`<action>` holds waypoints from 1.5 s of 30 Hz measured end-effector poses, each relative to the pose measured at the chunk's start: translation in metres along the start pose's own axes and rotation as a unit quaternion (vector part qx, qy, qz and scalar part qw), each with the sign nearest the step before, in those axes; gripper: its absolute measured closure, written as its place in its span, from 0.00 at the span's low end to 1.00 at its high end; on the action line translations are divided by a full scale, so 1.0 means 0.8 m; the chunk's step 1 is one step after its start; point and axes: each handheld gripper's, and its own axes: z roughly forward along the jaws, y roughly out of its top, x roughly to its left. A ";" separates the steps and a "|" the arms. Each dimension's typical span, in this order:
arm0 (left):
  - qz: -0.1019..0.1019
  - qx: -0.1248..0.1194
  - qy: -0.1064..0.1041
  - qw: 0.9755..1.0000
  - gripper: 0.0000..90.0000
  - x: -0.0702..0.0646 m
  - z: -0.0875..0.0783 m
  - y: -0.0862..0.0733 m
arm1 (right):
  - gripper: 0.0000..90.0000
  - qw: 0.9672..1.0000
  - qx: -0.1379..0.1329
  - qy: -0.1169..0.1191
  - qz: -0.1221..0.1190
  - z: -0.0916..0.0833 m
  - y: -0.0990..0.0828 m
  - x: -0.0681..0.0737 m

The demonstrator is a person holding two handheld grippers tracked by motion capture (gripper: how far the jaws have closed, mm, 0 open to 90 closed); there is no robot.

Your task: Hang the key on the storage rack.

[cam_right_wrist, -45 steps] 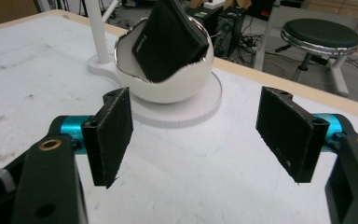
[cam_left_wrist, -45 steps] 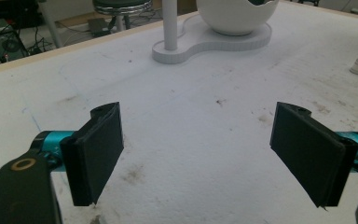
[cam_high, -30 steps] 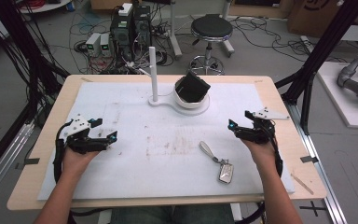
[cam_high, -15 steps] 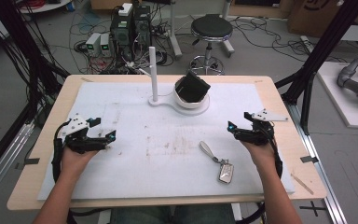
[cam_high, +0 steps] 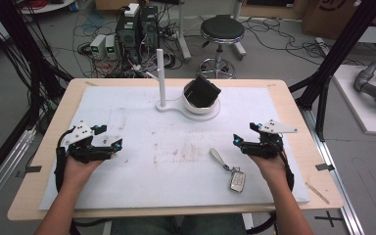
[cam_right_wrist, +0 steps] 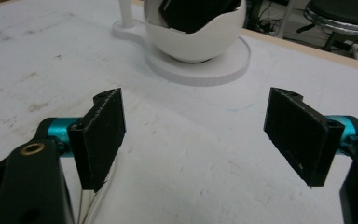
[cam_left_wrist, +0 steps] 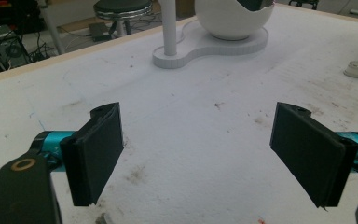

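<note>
Left gripper [cam_high: 108, 147] and right gripper [cam_high: 245, 143], both with jaws spread wide and holding nothing, rest above the white mat [cam_high: 142, 122]. Key fob [cam_high: 237, 180], silvery-grey on a pale oval strap [cam_high: 219, 157], lies just beside the right gripper toward the mat's middle. No legible writing on it.

We've got the bowl [cam_high: 201, 104] on its stand base [cam_high: 188, 108] near the table's [cam_high: 293, 112] far edge, centre, w/ a box [cam_high: 203, 90] in it, post [cam_high: 160, 77] just left. Key fob [cam_high: 237, 180] & strap [cam_high: 219, 158] lie toward the near edge, right of centre.
</note>
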 end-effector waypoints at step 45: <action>0.002 0.005 0.007 1.000 0.19 0.001 -0.004 -0.004 | 0.92 0.973 0.177 0.124 -0.084 0.021 -0.048 0.053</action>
